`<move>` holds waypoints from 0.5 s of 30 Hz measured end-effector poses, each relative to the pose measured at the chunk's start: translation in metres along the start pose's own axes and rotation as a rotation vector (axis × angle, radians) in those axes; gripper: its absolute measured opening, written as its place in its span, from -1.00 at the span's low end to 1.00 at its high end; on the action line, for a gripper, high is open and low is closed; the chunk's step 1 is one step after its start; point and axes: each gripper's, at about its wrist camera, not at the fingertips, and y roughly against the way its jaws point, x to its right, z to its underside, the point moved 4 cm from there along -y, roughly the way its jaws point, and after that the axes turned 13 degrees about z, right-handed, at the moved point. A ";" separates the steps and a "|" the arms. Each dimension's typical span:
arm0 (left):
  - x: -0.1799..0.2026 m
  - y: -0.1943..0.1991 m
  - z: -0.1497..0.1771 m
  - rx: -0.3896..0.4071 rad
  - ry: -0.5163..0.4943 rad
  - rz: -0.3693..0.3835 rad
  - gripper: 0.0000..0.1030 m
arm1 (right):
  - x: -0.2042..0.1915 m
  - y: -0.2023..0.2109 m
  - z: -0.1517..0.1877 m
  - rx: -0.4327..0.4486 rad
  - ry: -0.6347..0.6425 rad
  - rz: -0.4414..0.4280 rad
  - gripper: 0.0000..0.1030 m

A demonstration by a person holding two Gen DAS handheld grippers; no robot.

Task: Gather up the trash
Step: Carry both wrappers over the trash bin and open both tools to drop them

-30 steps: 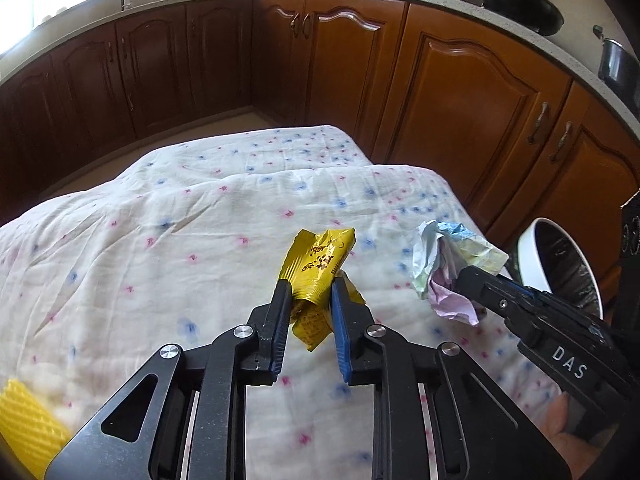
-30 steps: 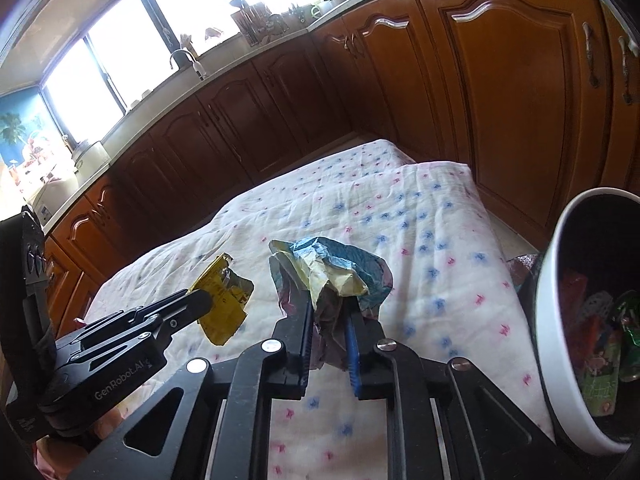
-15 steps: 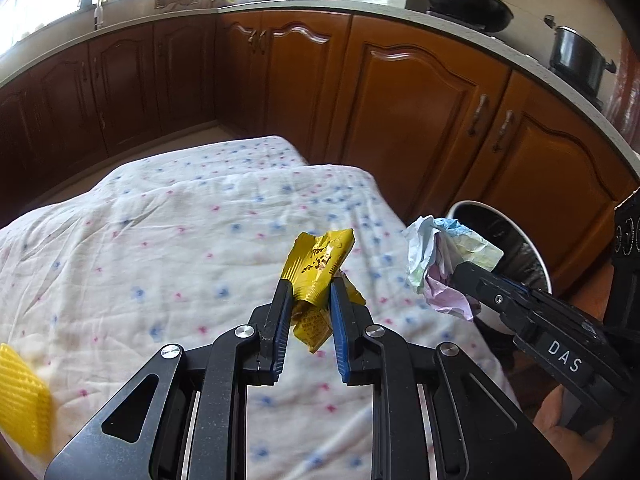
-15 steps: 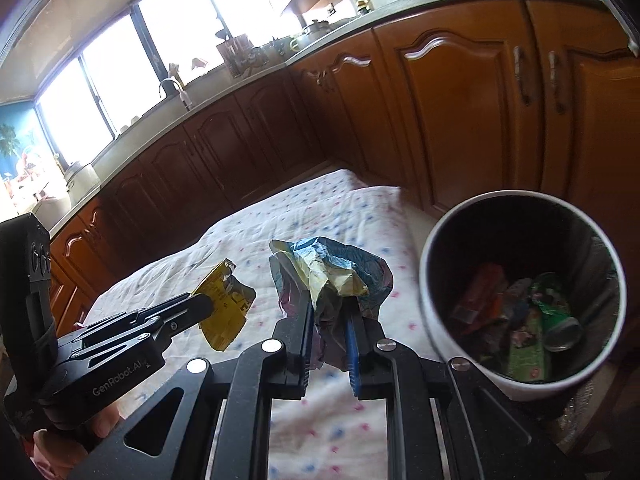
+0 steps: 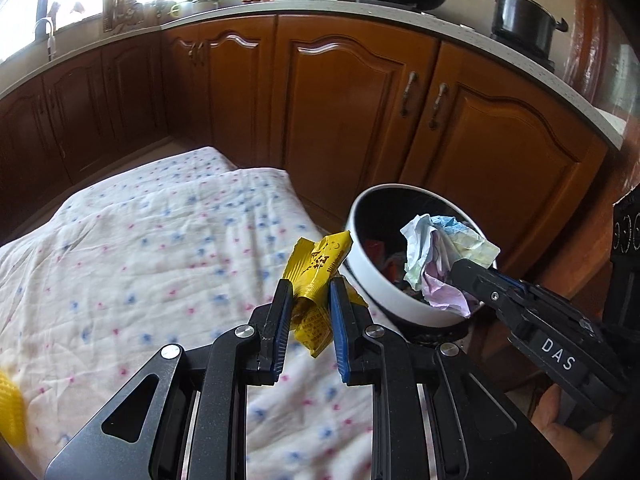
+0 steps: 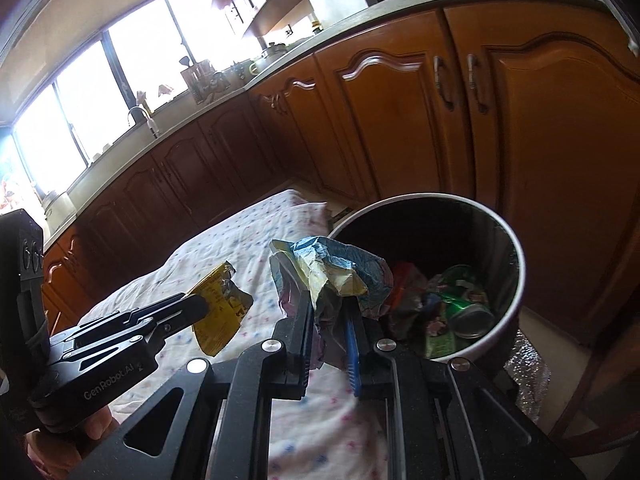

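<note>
While the left gripper (image 5: 308, 284) squeezes a yellow wrapper (image 5: 316, 268) tight between its two fingers, the right gripper (image 6: 328, 308) is clamped the same way on a crumpled ball of paper (image 6: 328, 268). The paper is blue, pale yellow, white and pink all scrunched up. Its lower part is hidden between the fingers, so you cannot see all of it.

The yellow wrapper is held up over the edge of a spotted cloth (image 5: 160, 260), just beside the white rim of the trash bin (image 5: 384, 300). There is dark print on the wrapper, but it is too small to read. The crumpled paper is up over the open bin.

Inside the bin, a green can (image 6: 464, 312) lies among other bits of trash. The rest is a dark jumble and hard to tell apart. The paper ball covers part of the bin's inside in both views.

A yellow thing (image 5: 10, 408) pokes in at the left edge of the left view. It is cut off, so you cannot tell what it is. Brown cupboard doors (image 5: 340, 112) stand behind the bin. Part of a hand (image 6: 68, 440) shows under the left gripper.
</note>
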 end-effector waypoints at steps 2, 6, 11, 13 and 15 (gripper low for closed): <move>0.008 -0.006 -0.001 -0.007 -0.012 0.009 -0.66 | 0.009 0.001 -0.001 0.000 -0.011 0.009 -0.72; 0.025 -0.017 -0.005 -0.016 -0.033 0.023 -0.66 | 0.022 0.002 -0.002 -0.001 -0.024 0.025 -0.72; 0.037 -0.031 -0.010 -0.030 -0.048 0.035 -0.66 | 0.035 0.001 -0.003 -0.004 -0.037 0.045 -0.72; 0.043 -0.036 -0.013 -0.035 -0.053 0.042 -0.66 | 0.039 0.000 -0.004 -0.006 -0.040 0.051 -0.72; 0.048 -0.041 -0.015 -0.039 -0.060 0.049 -0.66 | 0.045 0.001 -0.004 -0.007 -0.045 0.057 -0.72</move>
